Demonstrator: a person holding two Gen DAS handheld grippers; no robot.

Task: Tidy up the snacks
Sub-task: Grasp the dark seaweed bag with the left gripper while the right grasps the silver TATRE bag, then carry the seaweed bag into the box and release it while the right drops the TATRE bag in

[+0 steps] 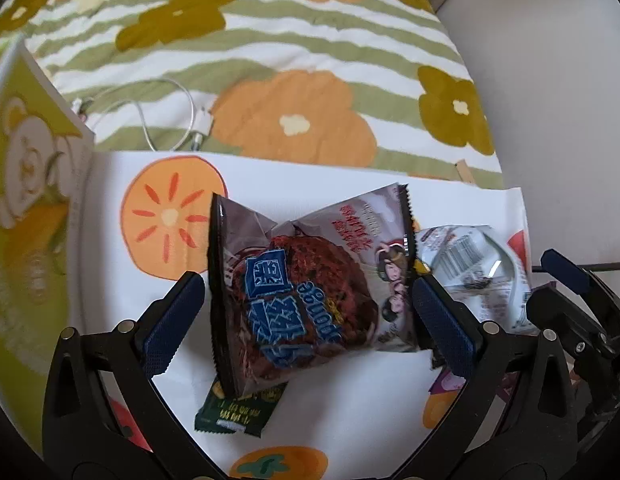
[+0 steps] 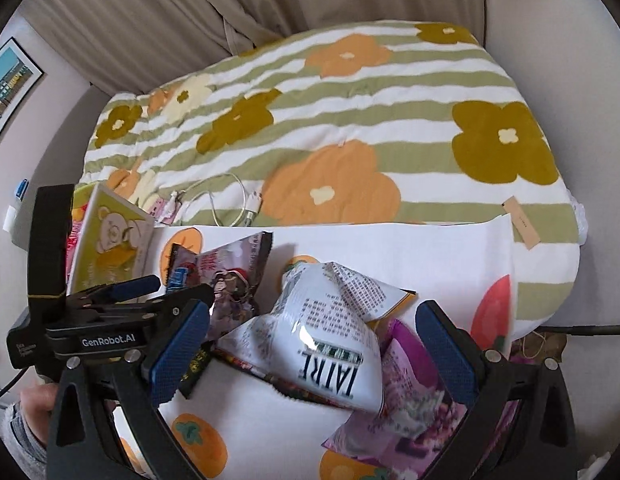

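Note:
In the left wrist view my left gripper is open, its blue pads on either side of a red-and-grey snack packet with blue characters that lies on the white persimmon-print sheet. A small dark green packet lies under its near end. In the right wrist view my right gripper is open around a white crumpled snack bag printed with black text; a purple packet lies beneath it. The left gripper shows at the left, over the red-and-grey packet.
A yellow-green bear-print box stands at the left; it also shows in the right wrist view. A white charging cable lies on the green-striped floral quilt behind the sheet. Curtains hang beyond the bed.

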